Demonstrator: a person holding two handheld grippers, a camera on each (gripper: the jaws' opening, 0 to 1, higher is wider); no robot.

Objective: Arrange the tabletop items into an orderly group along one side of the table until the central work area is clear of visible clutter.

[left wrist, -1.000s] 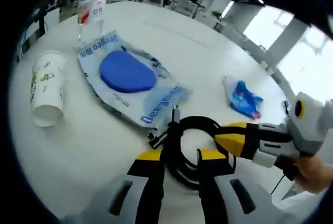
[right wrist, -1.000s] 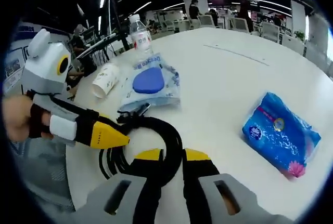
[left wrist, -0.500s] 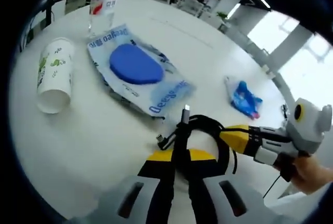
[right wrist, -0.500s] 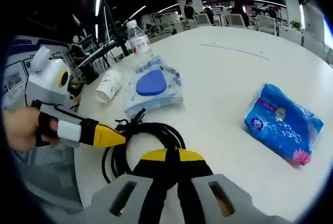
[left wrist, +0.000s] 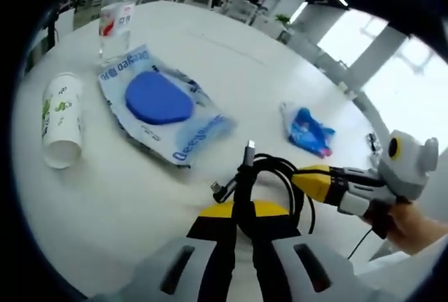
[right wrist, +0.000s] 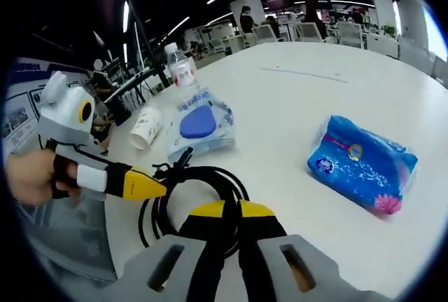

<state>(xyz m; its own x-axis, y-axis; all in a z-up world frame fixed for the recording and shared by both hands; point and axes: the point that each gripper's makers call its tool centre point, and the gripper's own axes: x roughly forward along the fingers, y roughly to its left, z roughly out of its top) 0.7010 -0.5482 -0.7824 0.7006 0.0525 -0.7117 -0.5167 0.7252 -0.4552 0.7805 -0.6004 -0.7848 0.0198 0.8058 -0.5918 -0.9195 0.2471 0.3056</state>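
Your left gripper has its jaws pressed together on the coiled black cable, pinching a strand of the loop right at the yellow tips. The cable's plug ends stick up just beyond those tips. Your right gripper is likewise clamped on the same cable from the other side, jaws narrow with the loop caught between them. In the left gripper view, the right gripper comes in from the right, its yellow tips touching the coil. In the right gripper view, the left gripper reaches in from the left to the coil's edge, held by your hand.

Ahead of your left gripper and to its left lies the flat clear-and-blue package with a blue oval inside. Beyond it stands a water bottle, and further left a paper cup lies on its side. Ahead and to the right of that gripper sits the blue tissue pack, well apart from the cable. From your right gripper, the tissue pack lies to the right on the white table; the package, cup and bottle sit ahead and left.
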